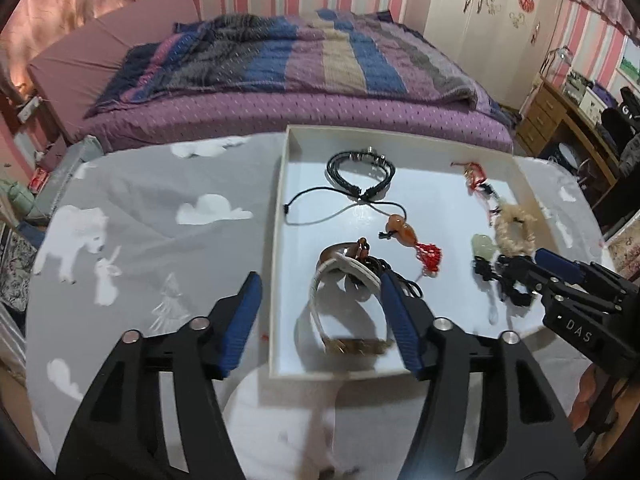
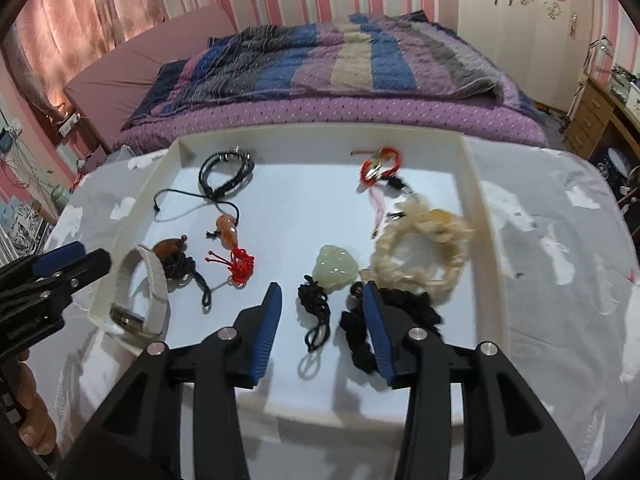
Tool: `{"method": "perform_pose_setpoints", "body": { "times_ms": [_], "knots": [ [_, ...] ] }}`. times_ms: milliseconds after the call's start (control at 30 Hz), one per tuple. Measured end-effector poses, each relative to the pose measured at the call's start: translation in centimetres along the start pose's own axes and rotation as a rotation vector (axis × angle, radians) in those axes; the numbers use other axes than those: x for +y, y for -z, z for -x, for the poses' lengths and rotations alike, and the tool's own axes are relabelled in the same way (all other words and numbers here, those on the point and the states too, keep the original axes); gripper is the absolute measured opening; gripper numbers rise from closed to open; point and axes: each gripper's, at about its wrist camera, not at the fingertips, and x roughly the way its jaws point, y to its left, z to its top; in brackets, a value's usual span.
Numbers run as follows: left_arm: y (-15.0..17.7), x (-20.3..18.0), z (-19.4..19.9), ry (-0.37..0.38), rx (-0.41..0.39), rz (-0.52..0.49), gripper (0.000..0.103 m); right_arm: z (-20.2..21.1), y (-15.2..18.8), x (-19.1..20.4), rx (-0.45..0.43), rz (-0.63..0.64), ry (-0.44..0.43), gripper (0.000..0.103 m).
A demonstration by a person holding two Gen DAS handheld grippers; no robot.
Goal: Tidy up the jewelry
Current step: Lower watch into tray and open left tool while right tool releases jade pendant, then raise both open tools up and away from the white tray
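A shallow white tray [image 2: 474,184] lies on a grey cloth with white animals [image 1: 132,216], and a bed with a striped blanket [image 1: 304,60] stands behind it.

At the near left corner of the tray stands a watch with a white band [image 2: 140,292], on its edge. The left gripper [image 1: 320,316] hangs over this corner with its jaws wide apart; the watch is between the blue pads, but they do not press on it.

Just behind the watch lies a brown pendant with a dark cord [image 2: 172,254]. Far left in the tray lies a black braided bracelet [image 2: 226,168], and near it an orange gourd charm with a red tassel [image 2: 228,228].

In the near middle lies a pale green jade pendant [image 2: 334,268] on a black knotted cord [image 2: 316,308]. The right gripper [image 2: 322,316] is partly open around this cord and grips nothing.

To the right lie a cream bead bracelet [image 2: 420,252], a black scrunchie [image 2: 404,308] touching it at the near side, and at the far right a red cord bracelet [image 2: 380,166].
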Motion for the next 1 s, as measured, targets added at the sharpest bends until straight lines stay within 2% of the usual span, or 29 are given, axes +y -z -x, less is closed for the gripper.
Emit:
{"method": "perform_pose_setpoints", "body": {
  "times_ms": [67,133,200,267,333,533,667,767,833,1000],
  "knots": [
    [0.9,0.0,2.7,-0.013,-0.050,0.002,0.080,2.4,0.6,0.1,-0.049,0.013,0.030,0.051],
    [2.0,0.0,5.2,-0.040,-0.110,-0.002,0.096,5.0,1.6,0.2,-0.096,0.023,0.047,0.061],
    [3.4,0.1,8.1,-0.042,-0.172,0.002,0.100,7.6,2.9,0.4,-0.142,0.026,0.066,0.062],
    [4.9,0.3,10.3,-0.035,-0.199,0.023,0.100,10.1,4.1,0.3,-0.188,0.025,0.078,0.063],
    [6.2,0.5,11.6,-0.022,-0.199,0.046,0.100,12.4,5.3,0.4,-0.224,0.017,0.078,0.073],
    [10.3,0.1,14.3,-0.053,-0.227,0.075,0.100,16.5,9.2,1.1,-0.297,0.031,0.069,0.074],
    [12.7,-0.5,15.1,-0.075,-0.259,0.066,0.100,17.3,11.2,0.8,-0.319,0.023,0.042,0.074],
    [13.9,-0.8,15.4,-0.080,-0.275,0.059,0.100,17.0,12.1,0.5,-0.318,0.024,0.058,0.075],
    [14.7,-0.7,15.5,-0.080,-0.298,0.067,0.100,16.6,12.7,0.2,-0.310,0.006,0.051,0.082],
    [15.7,-1.0,14.6,-0.126,-0.306,0.038,0.100,16.0,14.3,0.8,-0.348,0.018,0.078,0.083]
  ]
}}
